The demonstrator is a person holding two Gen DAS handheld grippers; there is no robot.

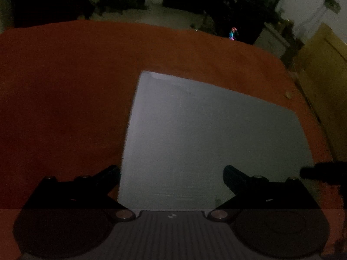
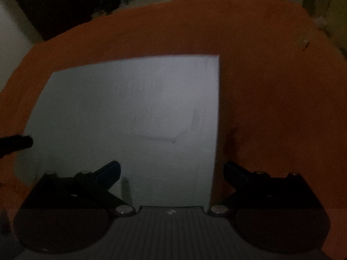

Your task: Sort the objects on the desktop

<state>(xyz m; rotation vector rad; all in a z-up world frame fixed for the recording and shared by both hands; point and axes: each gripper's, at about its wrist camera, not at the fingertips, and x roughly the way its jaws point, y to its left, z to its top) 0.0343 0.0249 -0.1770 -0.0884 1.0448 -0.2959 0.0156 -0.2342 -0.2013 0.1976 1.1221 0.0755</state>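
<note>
**Grey sheet flat on orange cloth, both grippers empty**

While the light is poor, the grey sheet (image 1: 206, 134) (image 2: 130, 119) reads clearly: flat, thin, rectangular, matte, with straight edges and sharp corners. Faint pencil-like lines cross it in the right wrist view, roughly an L shape near its middle; too dim to say what they are. Material could be card or plastic, cannot tell.

It lies on an orange cloth (image 1: 65, 97) (image 2: 271, 86), fuzzy, felt-like texture, covering the table to its rounded far edge. Sheet sits flat with cloth showing on all visible sides.

Around it: a small pale scrap (image 1: 288, 95) (image 2: 304, 42) on the cloth, well apart from the sheet, near the far right edge. Yellowish wooden panel (image 1: 325, 82) beyond the table on the right. Dark furniture and pale floor behind; details lost in the dark. Nothing lies on the sheet.

Left gripper (image 1: 171, 173): jaws spread wide, nothing between them. Sheet's left edge runs just inside the left finger, so the gripper hangs over the sheet's near left part. Dark tip of the other tool pokes in at the right edge.

Right gripper (image 2: 171, 171): jaws also wide, empty. Sheet's right edge passes just inside the right finger; gripper sits over the near right part. Contact with the sheet: cannot tell for either.
</note>
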